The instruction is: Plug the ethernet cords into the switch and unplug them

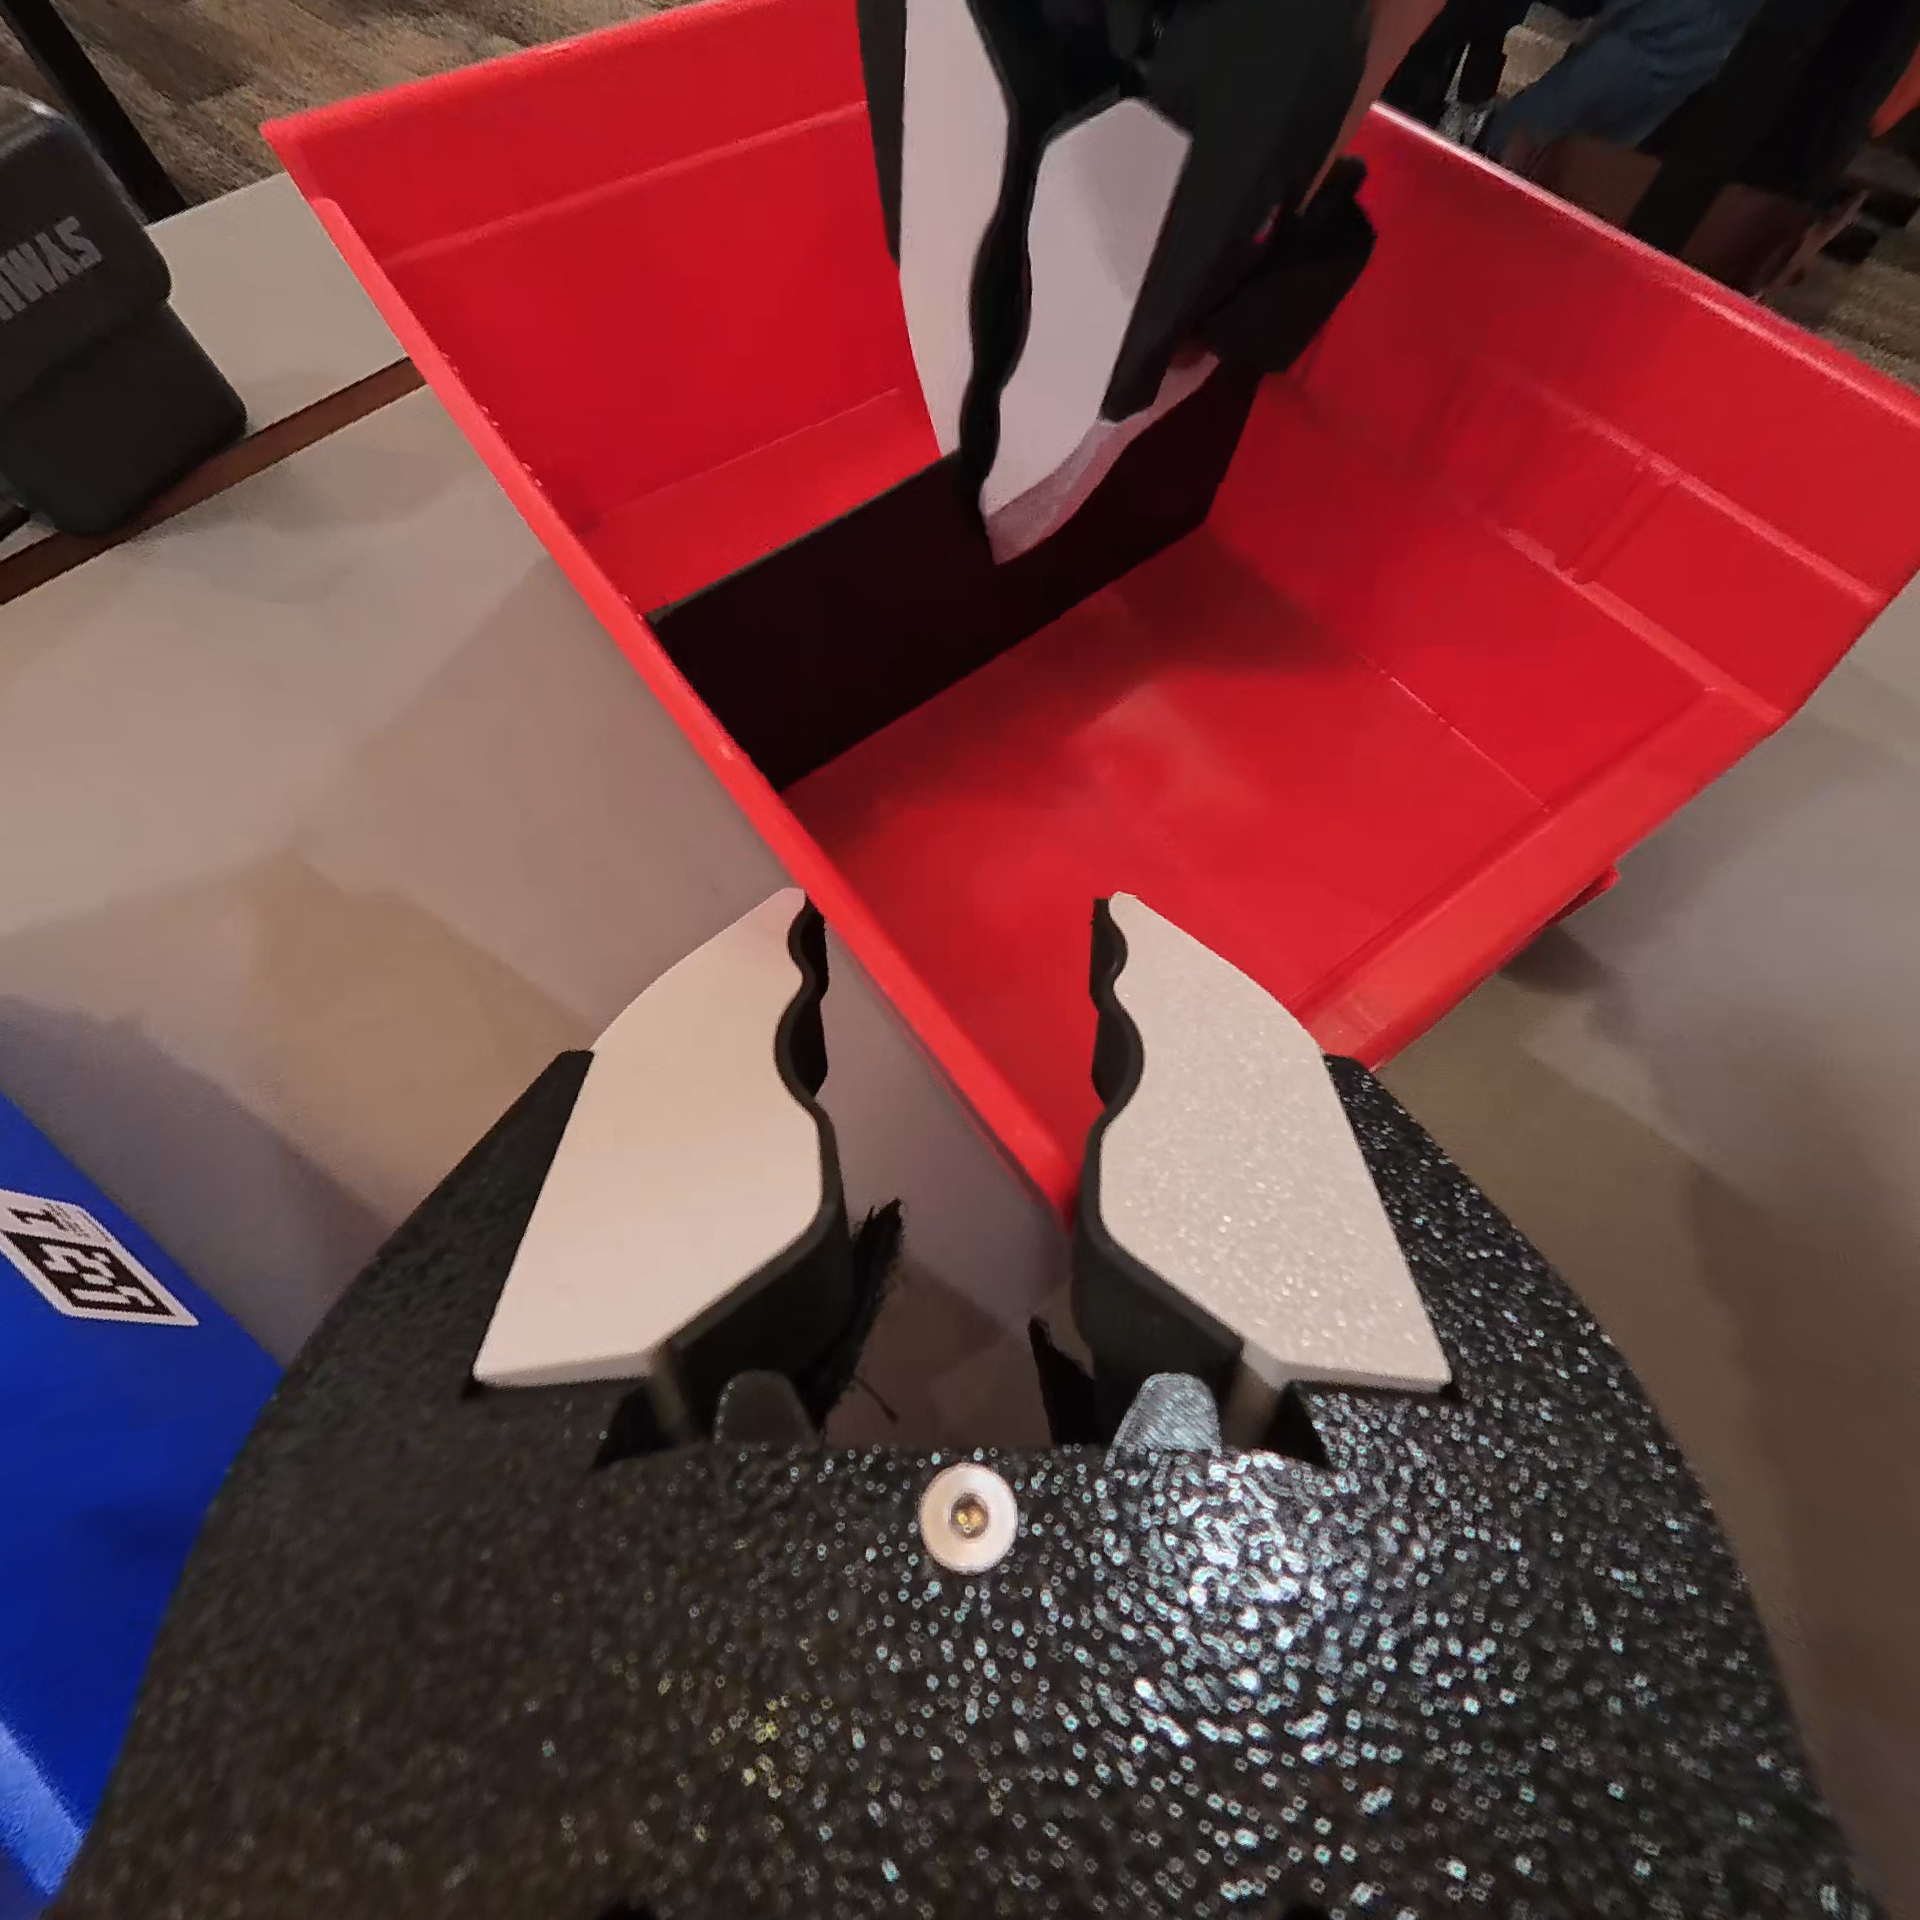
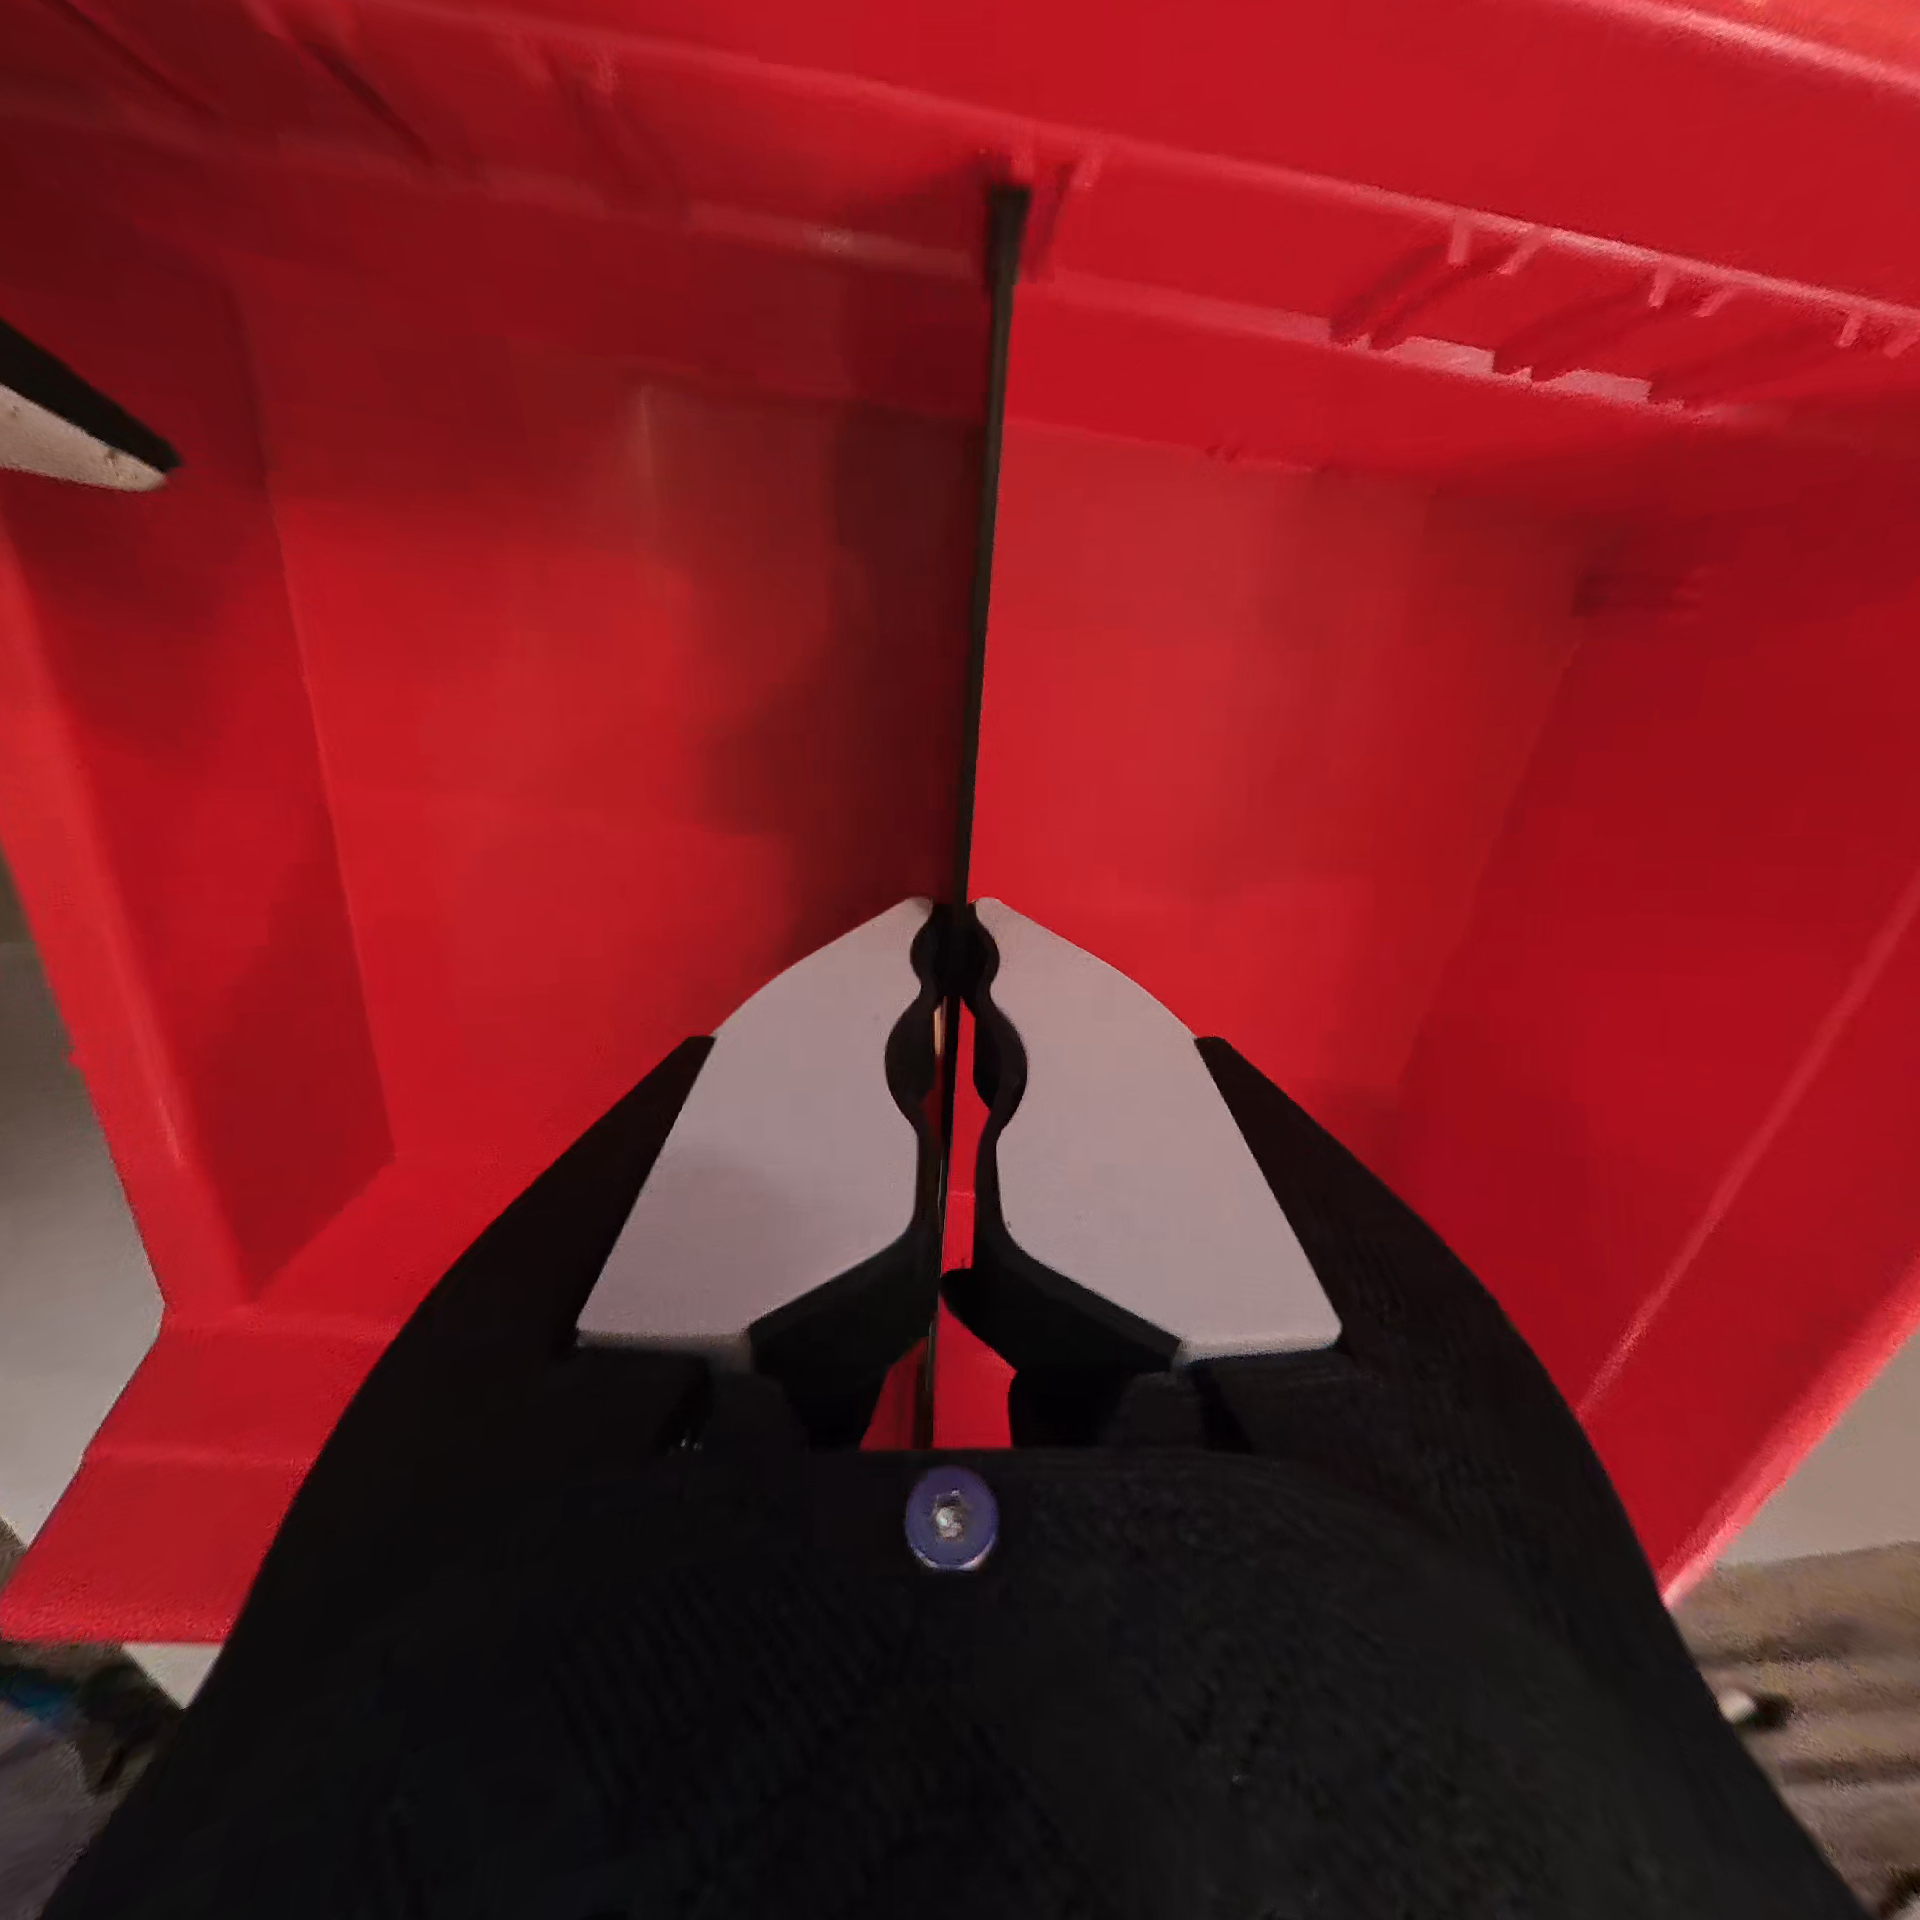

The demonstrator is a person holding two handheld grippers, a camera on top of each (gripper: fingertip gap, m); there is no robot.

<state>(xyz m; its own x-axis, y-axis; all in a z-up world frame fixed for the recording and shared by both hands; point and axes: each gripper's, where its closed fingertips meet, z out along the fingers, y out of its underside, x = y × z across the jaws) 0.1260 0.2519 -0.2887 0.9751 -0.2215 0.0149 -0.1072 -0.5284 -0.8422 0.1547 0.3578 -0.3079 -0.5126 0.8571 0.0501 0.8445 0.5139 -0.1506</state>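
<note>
No ethernet cord or switch shows in either view. A red plastic bin [image 1: 644, 312] stands on the grey table [image 1: 312, 831]. A thin black divider panel [image 1: 883, 634] stands upright across the bin's floor. My right gripper [image 2: 956, 909] is shut on this panel's top edge, which shows edge-on as a black line [image 2: 982, 571] against the red bin [image 2: 520, 727]. The right gripper also reaches down from above in the left wrist view [image 1: 1003, 499]. My left gripper [image 1: 956, 925] is open at the bin's near corner. The bin's side wall passes between its fingers, and the pads do not press on it.
A black case [image 1: 94, 364] stands at the table's far left. A blue box with a sticker [image 1: 94, 1455] lies at the near left. People stand beyond the table at the top right [image 1: 1662, 104]. One white fingertip of the left gripper [image 2: 83, 457] shows at the left edge of the right wrist view. Tip to tip, the grippers are about 12 centimetres apart.
</note>
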